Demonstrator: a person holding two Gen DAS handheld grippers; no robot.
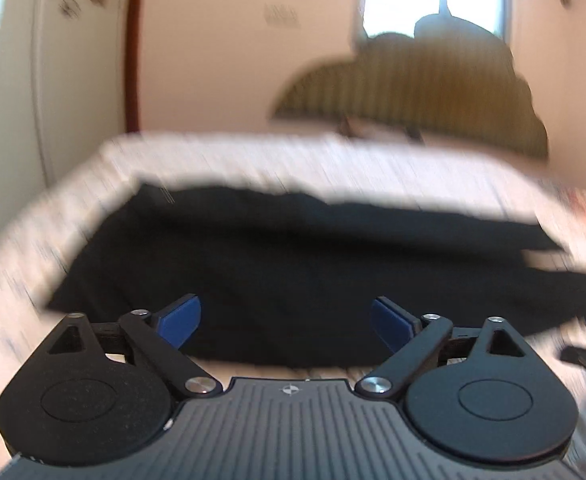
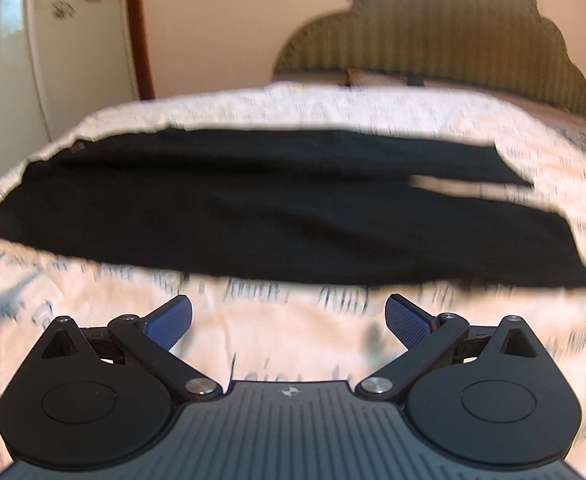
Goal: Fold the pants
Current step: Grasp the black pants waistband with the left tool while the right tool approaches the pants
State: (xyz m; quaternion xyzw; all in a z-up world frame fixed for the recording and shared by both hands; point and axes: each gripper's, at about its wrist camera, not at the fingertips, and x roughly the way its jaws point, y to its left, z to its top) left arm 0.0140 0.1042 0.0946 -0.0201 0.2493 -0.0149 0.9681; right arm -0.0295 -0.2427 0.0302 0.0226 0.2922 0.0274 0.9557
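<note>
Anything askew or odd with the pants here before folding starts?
Only slightly: the black pants lie flat across the bed, but their two legs splay apart toward the right instead of lying together. Both frames are motion-blurred.

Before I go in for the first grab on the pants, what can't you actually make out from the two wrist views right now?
- Waistband of the pants: left wrist view, motion blur smears it.
- Print on the bedspread: both views, blurred.
- Leg hems: right wrist view, blurred near the frame edge.
- Dark object: left wrist view, cut off.

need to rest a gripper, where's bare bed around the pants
Bare bedspread lies between the pants and the right gripper, and beyond the pants toward the headboard. The left gripper is over cloth.
</note>
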